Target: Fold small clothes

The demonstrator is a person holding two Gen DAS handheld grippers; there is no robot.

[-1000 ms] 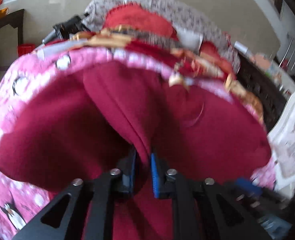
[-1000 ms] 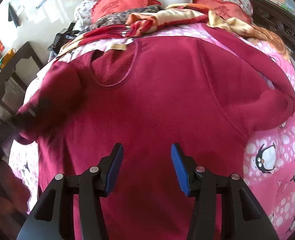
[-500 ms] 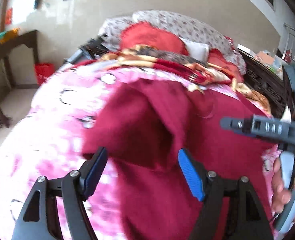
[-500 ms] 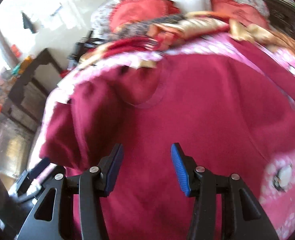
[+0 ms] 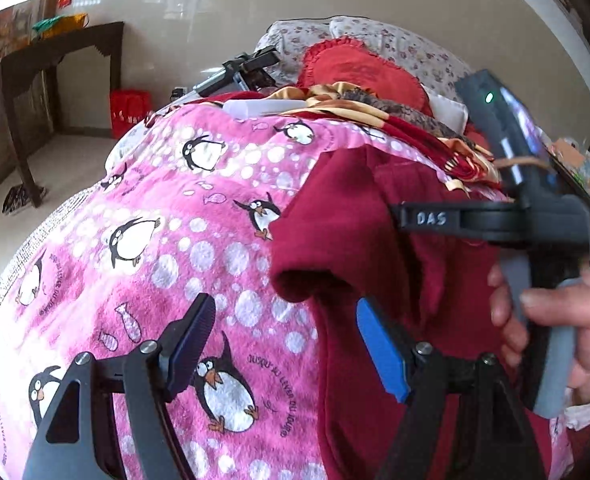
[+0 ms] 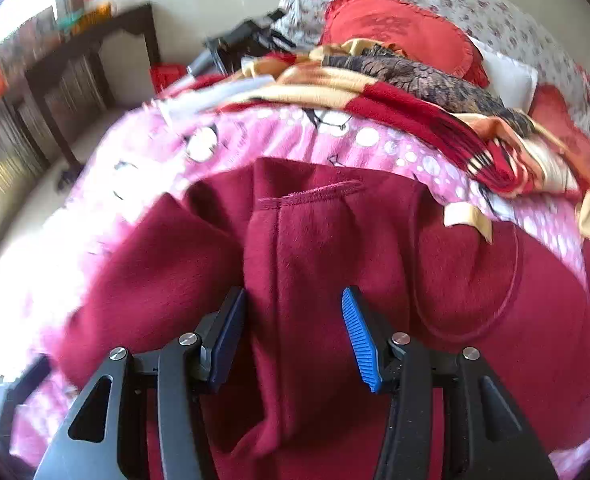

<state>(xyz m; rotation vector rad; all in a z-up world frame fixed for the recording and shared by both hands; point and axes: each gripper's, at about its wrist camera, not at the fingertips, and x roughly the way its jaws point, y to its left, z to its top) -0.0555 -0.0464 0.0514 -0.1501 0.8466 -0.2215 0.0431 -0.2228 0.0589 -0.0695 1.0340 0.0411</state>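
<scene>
Risk: folded sleeve slipping open | maroon fleece top lies on penguin blanket, sleeve laid across its near left | left gripper gaping, empty | right gripper open over sleeve; I could snag it.

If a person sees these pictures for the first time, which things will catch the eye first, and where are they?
First comes the dark red fleece top, spread on the bed with one sleeve folded over its body. Under it lies the bright pink penguin blanket, which fills the left part of the left wrist view. Behind both, at the head of the bed, rests a red round cushion.
</scene>
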